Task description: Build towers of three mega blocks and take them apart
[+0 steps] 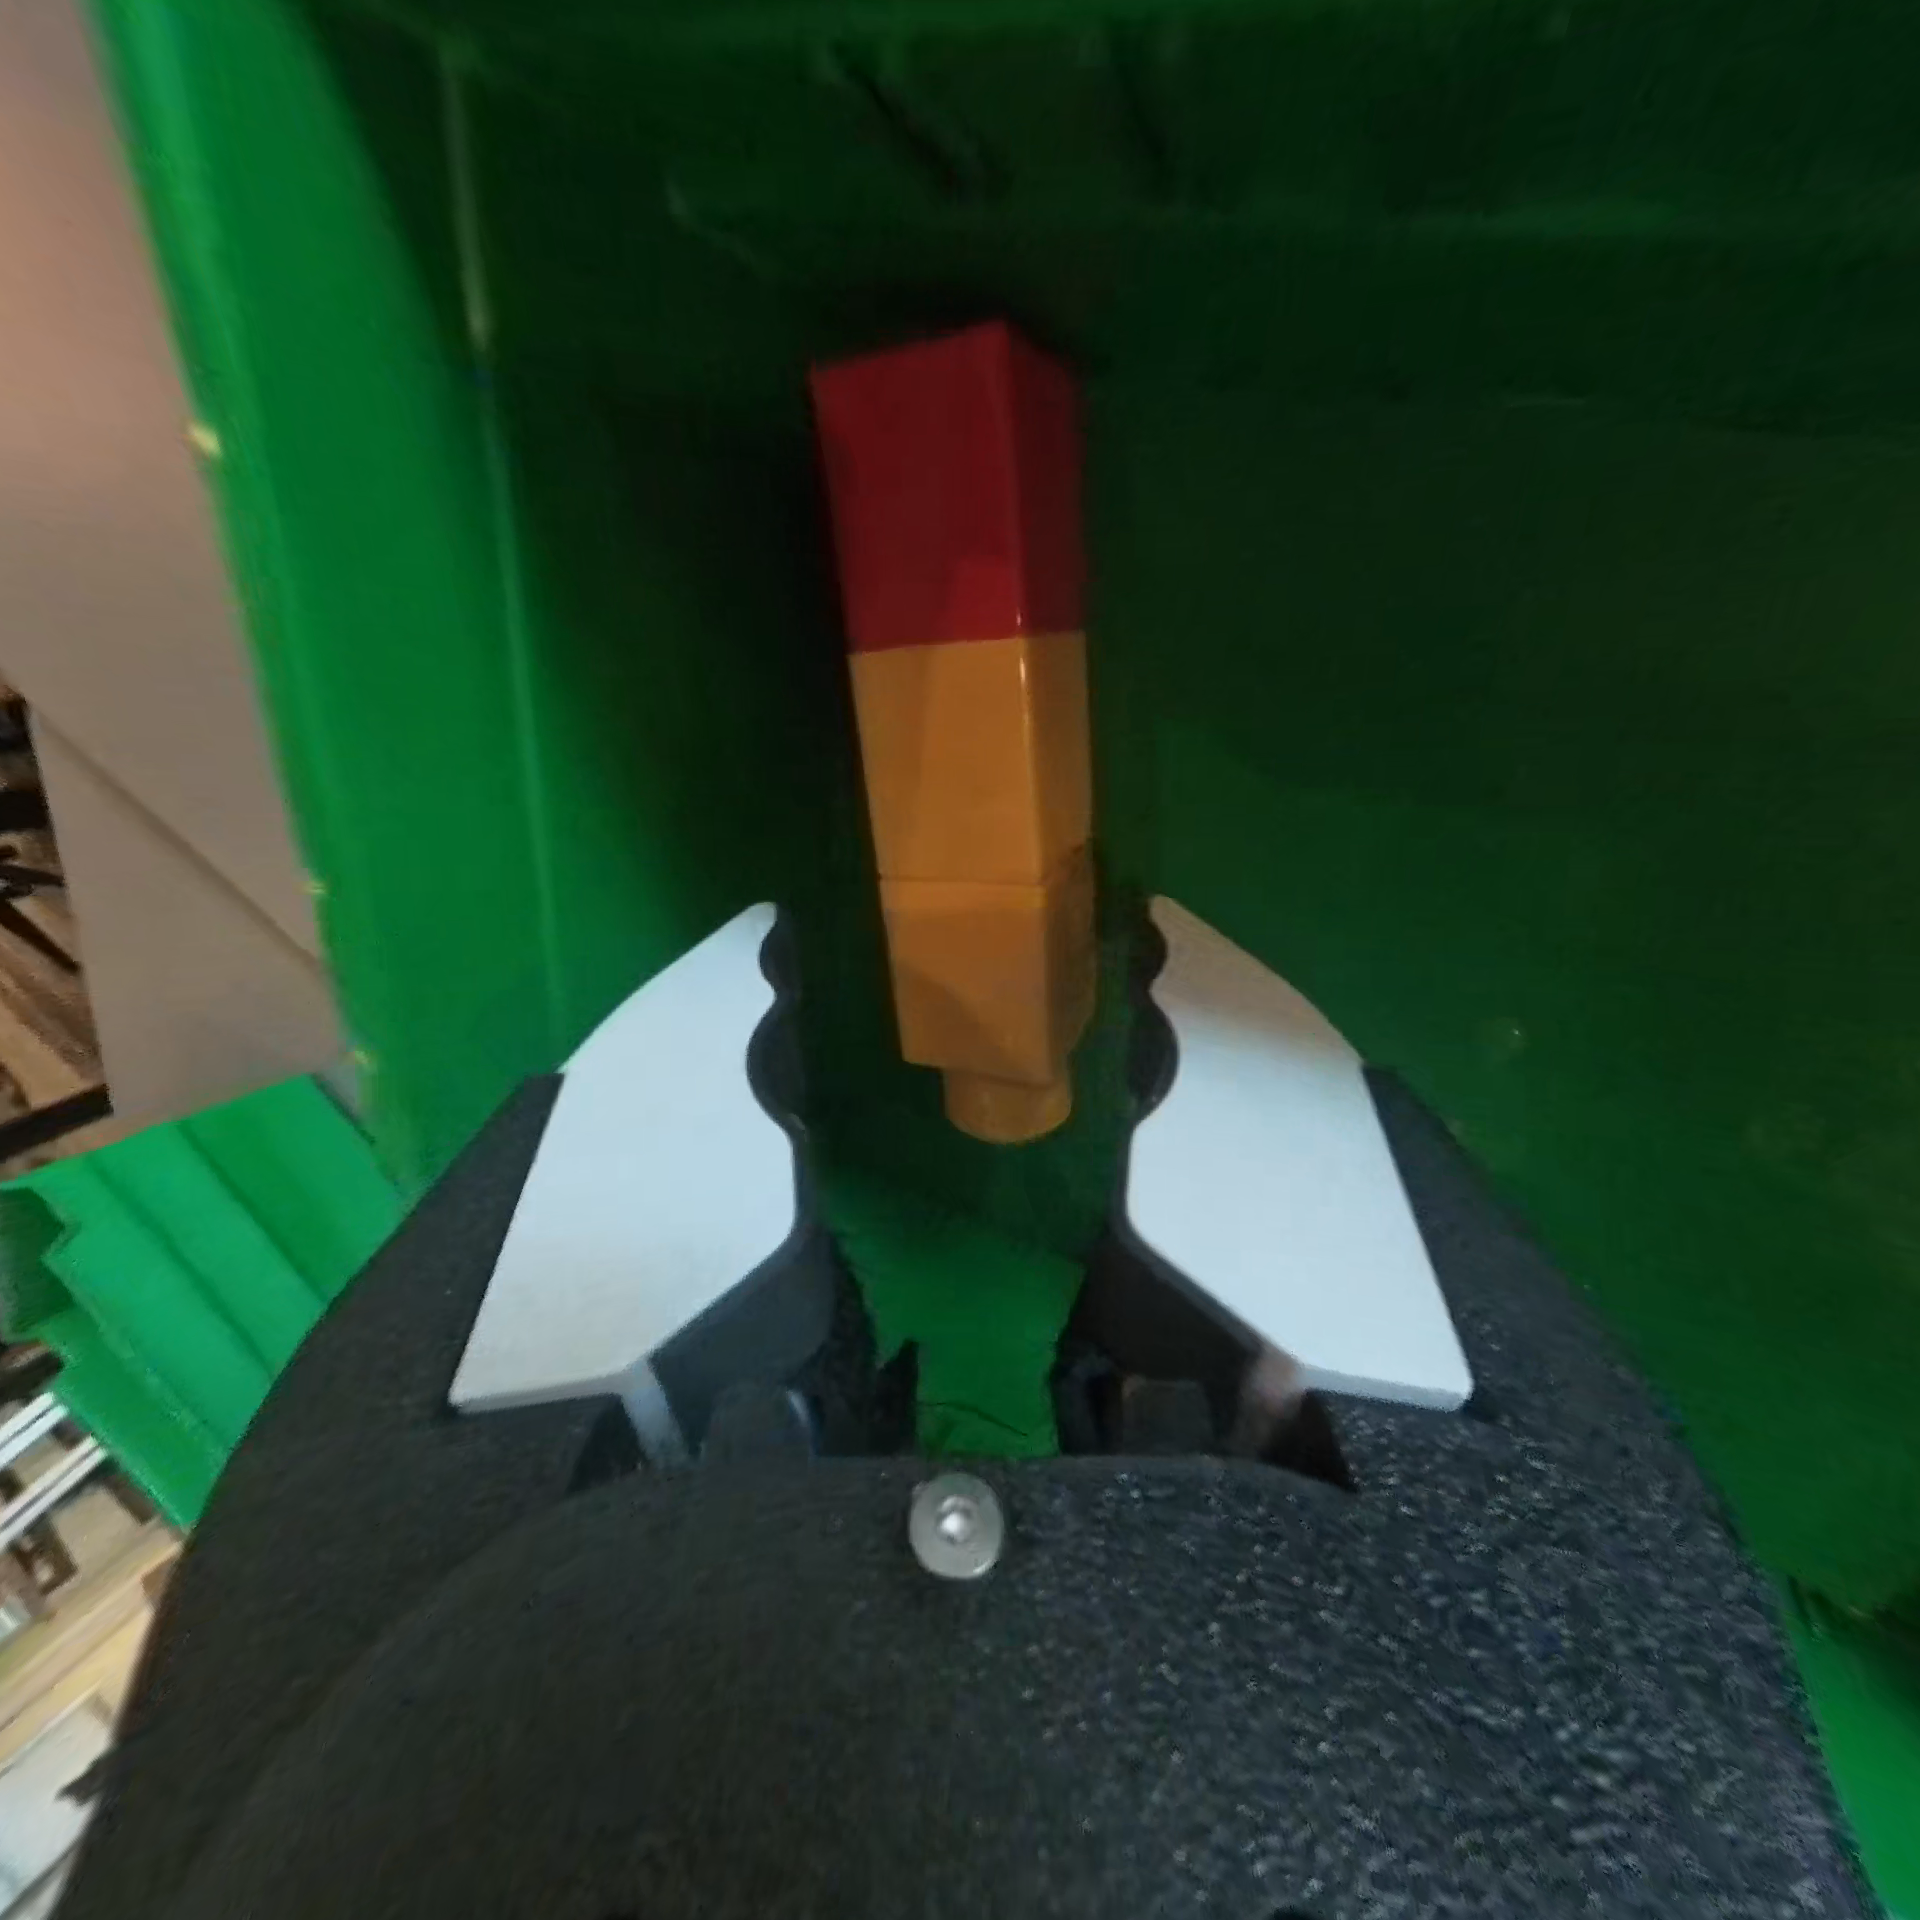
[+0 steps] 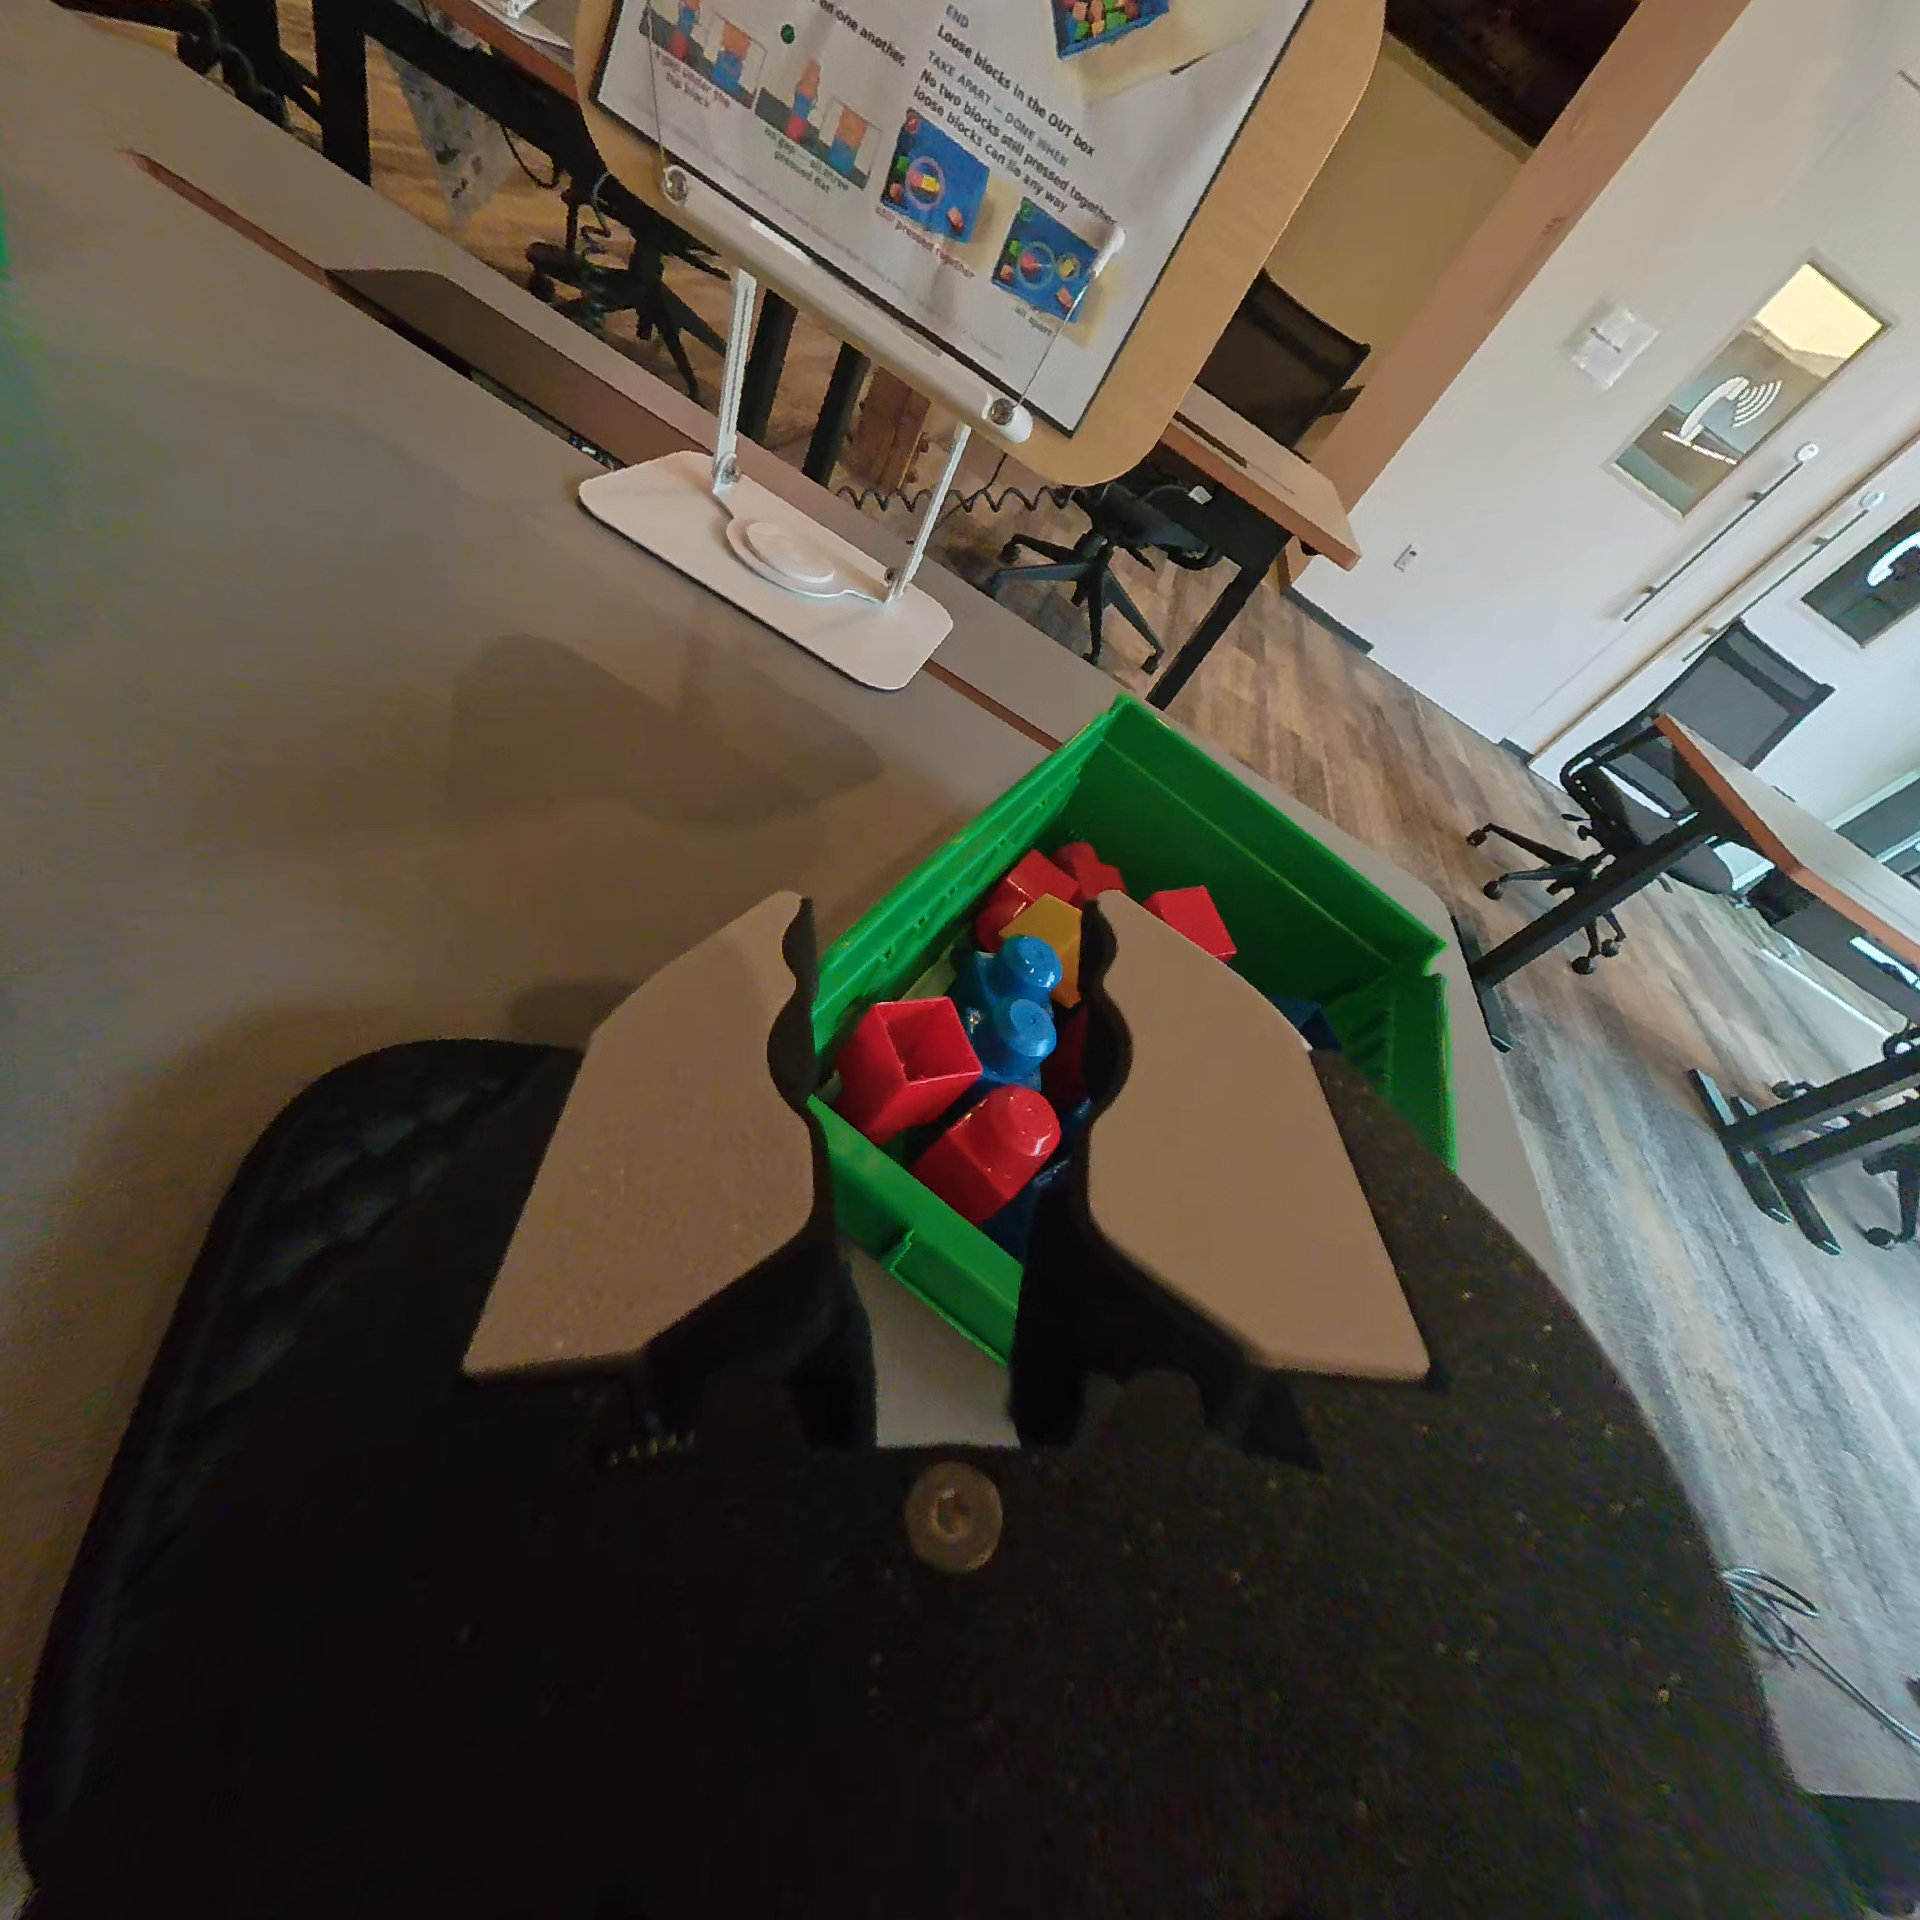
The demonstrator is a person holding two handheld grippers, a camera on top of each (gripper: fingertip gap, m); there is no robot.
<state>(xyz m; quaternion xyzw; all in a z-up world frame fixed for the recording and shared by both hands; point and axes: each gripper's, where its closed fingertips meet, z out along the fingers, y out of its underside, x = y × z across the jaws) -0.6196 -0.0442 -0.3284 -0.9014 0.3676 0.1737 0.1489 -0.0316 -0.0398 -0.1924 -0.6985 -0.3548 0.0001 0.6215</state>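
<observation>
Three stacked blocks, the tower (image 1: 961,727), lie dead ahead of the open left gripper (image 1: 961,925), long axis pointing away; the right gripper (image 2: 951,914) gapes empty.

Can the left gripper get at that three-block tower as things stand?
Probably yes. The left gripper is open and the tower, one red over two orange blocks, lies inside the green bin, its stud end between the fingertips, nothing blocking.
</observation>
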